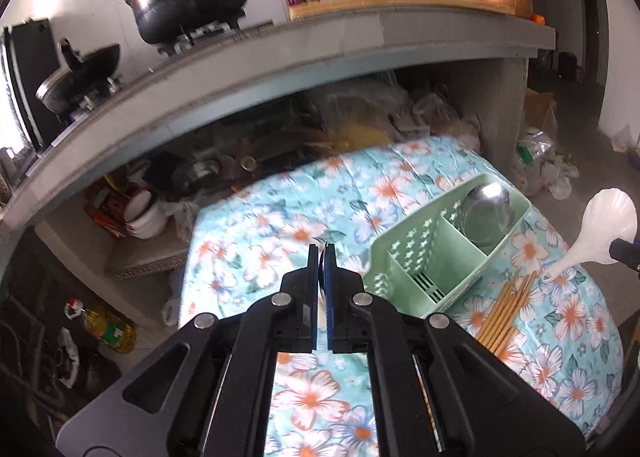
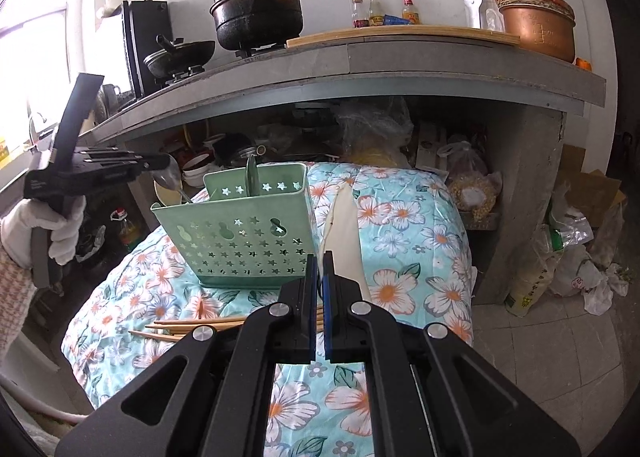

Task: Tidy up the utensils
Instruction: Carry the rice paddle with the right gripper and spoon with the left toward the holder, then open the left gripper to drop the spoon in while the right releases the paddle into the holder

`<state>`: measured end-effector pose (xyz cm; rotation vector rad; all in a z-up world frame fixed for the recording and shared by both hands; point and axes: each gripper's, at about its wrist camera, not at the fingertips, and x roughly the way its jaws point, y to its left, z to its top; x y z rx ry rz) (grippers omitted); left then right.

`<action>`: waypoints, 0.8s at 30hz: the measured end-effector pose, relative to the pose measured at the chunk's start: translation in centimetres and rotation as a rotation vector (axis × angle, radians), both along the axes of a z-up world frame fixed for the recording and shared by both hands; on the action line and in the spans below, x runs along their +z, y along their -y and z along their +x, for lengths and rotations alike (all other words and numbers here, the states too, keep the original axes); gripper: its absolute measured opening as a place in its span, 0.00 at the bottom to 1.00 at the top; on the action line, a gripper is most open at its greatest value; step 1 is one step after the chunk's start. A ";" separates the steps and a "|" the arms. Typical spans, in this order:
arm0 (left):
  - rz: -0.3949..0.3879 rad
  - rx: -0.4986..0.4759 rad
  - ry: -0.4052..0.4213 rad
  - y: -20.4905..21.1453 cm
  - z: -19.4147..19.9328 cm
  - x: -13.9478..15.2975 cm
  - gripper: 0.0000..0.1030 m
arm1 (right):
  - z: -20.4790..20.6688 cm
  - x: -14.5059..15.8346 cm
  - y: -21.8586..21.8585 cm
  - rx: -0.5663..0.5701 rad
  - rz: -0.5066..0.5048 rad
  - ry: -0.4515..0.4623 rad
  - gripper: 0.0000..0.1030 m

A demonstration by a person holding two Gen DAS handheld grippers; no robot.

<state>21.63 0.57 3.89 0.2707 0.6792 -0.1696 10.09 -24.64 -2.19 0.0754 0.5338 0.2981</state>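
The left gripper (image 1: 320, 253) has its jaws drawn nearly together, and the right wrist view shows it gripping a metal spoon (image 2: 170, 177) whose bowl sticks out from its tip, up and to the left of the green caddy (image 2: 244, 241); a white-gloved hand (image 2: 52, 229) holds that tool by its handle. The right gripper (image 2: 320, 261) is likewise closed down to a narrow gap, clamped on the handle of a white plastic ladle (image 2: 346, 229). In the right wrist view the ladle's handle runs forward from the jaws, just to the right of the caddy; in the left wrist view its scalloped white bowl (image 1: 610, 221) shows at the right edge, raised above the floral cloth (image 1: 280, 217) that covers the bench. The caddy stands on this cloth, a pale green basket with star-shaped cutouts in its walls and a divider splitting it into compartments. In the left wrist view, a shiny metal bowl-shaped piece (image 1: 484, 213), perhaps a ladle head, sits in the farther compartment, while the nearer compartment shows only its slotted floor. A bundle of wooden chopsticks (image 1: 506, 313) lies flat on the cloth just beside the caddy, on its near side as the right wrist view has it. Behind the bench, a grey counter (image 2: 360, 61) carries a black pot (image 2: 258, 17), a wok (image 2: 180, 53), sauce bottles (image 2: 376, 11) and a copper-coloured pot (image 2: 538, 33).
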 end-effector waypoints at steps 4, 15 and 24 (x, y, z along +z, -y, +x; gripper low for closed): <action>-0.110 0.007 -0.020 -0.9 0.9 -0.3 0.08 | 0.2 0.1 0.2 -0.002 0.006 0.001 0.02; -0.469 0.061 0.106 -6.3 -1.3 1.8 0.38 | 0.5 2.1 1.0 -0.005 0.062 0.034 0.02; -0.552 0.117 0.135 -9.4 -5.7 0.1 0.50 | 1.7 9.1 2.0 0.064 0.173 0.165 0.02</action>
